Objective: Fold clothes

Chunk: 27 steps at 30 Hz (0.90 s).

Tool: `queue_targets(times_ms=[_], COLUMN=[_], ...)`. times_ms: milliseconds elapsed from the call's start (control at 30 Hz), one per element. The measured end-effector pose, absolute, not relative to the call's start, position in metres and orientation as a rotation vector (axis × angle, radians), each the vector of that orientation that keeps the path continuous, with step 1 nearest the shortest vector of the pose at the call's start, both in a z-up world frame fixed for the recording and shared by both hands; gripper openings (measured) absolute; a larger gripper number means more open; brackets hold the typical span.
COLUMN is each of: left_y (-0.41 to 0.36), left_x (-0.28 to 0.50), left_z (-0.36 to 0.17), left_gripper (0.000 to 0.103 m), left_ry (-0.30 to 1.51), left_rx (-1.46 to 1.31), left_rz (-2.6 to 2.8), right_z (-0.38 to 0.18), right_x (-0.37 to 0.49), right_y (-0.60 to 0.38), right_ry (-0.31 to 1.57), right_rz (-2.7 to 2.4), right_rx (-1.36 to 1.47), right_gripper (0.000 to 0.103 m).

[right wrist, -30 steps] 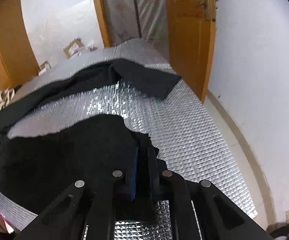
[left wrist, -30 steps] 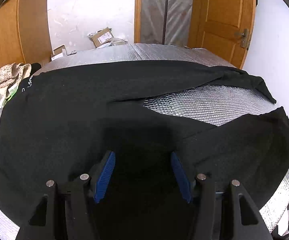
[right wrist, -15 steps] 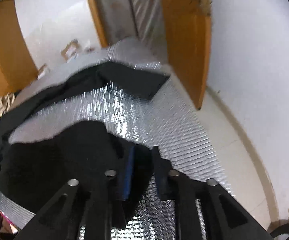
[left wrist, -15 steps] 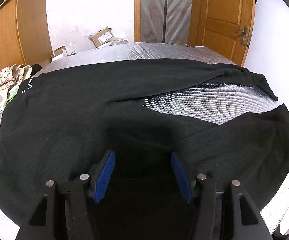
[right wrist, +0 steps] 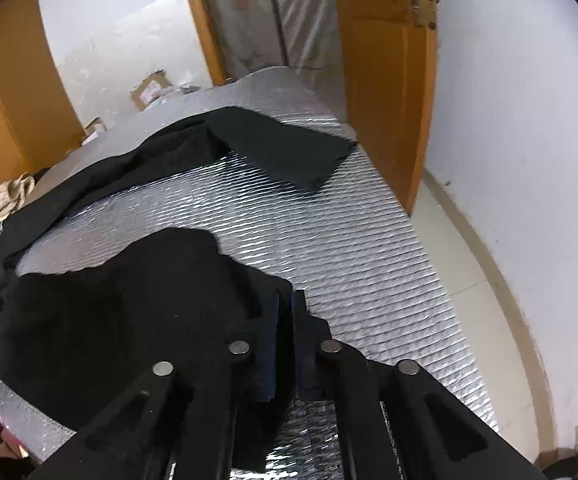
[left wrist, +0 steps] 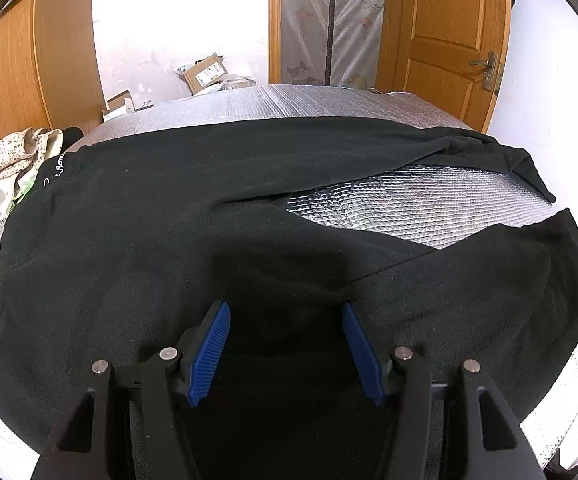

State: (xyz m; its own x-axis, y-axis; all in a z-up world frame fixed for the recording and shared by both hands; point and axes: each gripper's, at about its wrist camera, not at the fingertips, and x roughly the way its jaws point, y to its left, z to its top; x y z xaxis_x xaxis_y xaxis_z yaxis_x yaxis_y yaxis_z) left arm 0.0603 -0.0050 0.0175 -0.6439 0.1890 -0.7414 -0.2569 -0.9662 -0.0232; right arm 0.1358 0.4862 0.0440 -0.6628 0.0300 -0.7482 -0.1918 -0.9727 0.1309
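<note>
A silver quilted tabletop [left wrist: 429,204] fills the middle. At ten o'clock a floral cloth heap [left wrist: 13,156] lies on its edge. Cardboard boxes [left wrist: 203,74] sit at twelve o'clock; a wooden door [left wrist: 445,40] stands at one o'clock.

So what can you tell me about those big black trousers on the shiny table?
The black fleecy trousers lie spread flat across the silver quilted foil table cover, legs forked apart with foil showing between them. Small white lettering sits near the waist at the left. The far leg ends in a flat cuff. The right claw is shut on the near leg's hem; the left claw hovers open above the cloth.
</note>
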Motion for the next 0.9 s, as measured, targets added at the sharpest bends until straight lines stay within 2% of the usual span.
queue_targets(times_ms=[233, 467, 567, 667, 800, 900], left_y=[-0.003, -0.003, -0.005, -0.008, -0.016, -0.032], left_x=[0.061, 0.061, 0.061, 0.063, 0.069, 0.073], left_z=[0.017, 0.017, 0.017, 0.019, 0.031, 0.04], left_gripper=[0.059, 0.059, 0.059, 0.059, 0.059, 0.059], left_ry=[0.13, 0.137, 0.124, 0.099, 0.042, 0.047], left_rx=[-1.177, -1.175, -1.172, -1.156, -1.088, -1.056], left_rz=[2.645, 2.648, 2.645, 2.644, 2.679, 2.755], right_z=[0.072, 0.074, 0.075, 0.074, 0.065, 0.059], right_x=[0.166, 0.179, 0.183, 0.183, 0.159, 0.141], right_y=[0.51, 0.509, 0.507, 0.502, 0.479, 0.461], right_ry=[0.271, 0.329, 0.357, 0.376, 0.35, 0.329], right_rz=[2.557, 2.54, 2.542, 2.554, 2.624, 2.674], right_rx=[-0.944, -0.899, -0.887, -0.895, -1.006, -1.092], right_gripper=[0.004, 0.009, 0.014, 0.025, 0.027, 0.037])
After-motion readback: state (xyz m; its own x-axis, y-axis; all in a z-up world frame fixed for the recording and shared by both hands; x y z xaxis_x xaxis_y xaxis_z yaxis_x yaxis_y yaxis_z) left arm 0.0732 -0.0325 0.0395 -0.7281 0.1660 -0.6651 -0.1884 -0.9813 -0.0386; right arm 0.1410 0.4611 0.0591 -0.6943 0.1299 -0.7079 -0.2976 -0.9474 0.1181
